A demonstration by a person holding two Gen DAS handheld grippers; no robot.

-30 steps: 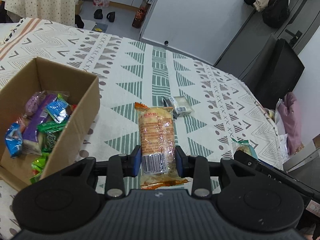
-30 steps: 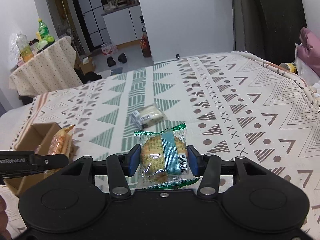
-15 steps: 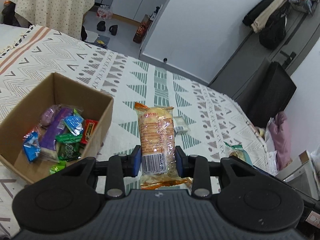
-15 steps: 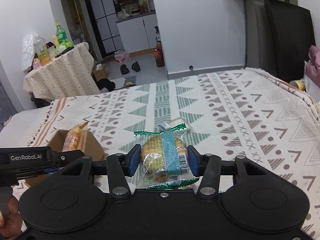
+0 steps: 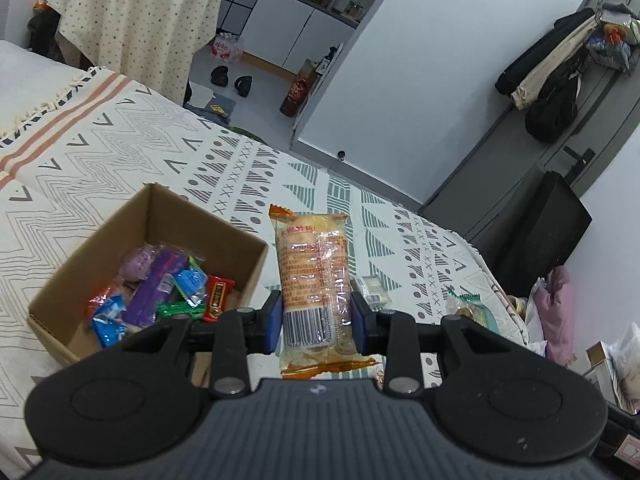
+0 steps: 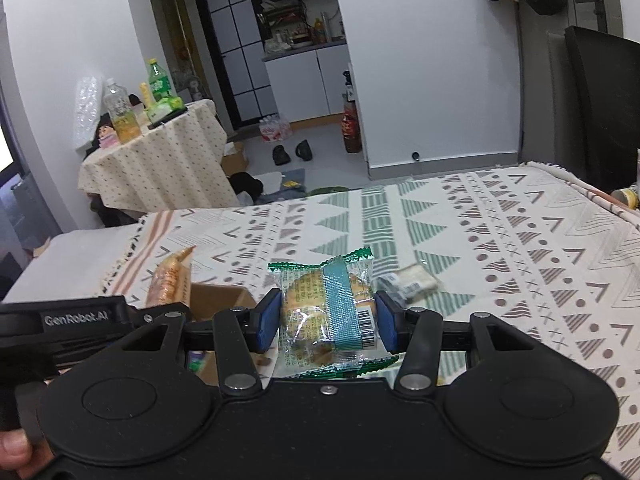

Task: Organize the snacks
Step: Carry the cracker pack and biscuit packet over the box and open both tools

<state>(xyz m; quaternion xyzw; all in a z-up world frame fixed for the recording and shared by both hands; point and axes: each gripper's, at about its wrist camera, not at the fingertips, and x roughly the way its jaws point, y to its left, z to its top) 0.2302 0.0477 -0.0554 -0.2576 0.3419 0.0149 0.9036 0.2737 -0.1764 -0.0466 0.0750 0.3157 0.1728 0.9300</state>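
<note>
My left gripper (image 5: 317, 325) is shut on a long orange-wrapped cake (image 5: 314, 280), held upright above the patterned bedspread. Just left of it stands an open cardboard box (image 5: 96, 256) holding several coloured snack packets (image 5: 160, 292). My right gripper (image 6: 326, 320) is shut on a green-wrapped round cake (image 6: 326, 312). In the right wrist view the left gripper (image 6: 72, 316) with its orange cake (image 6: 170, 280) shows at the left, over the box (image 6: 216, 300). A small white packet (image 6: 408, 282) lies on the bedspread beyond; the same white packet (image 5: 372, 288) appears in the left wrist view.
The bedspread (image 6: 500, 248) stretches wide to the right. A black monitor (image 5: 540, 232) stands by the bed's far side. A cloth-covered round table (image 6: 160, 156) with bottles stands on the floor beyond. A person's fingers (image 6: 16, 452) show at the lower left.
Both grippers have risen and moved left toward the box, each still holding its cake. The box now lies closer beneath the left gripper.
</note>
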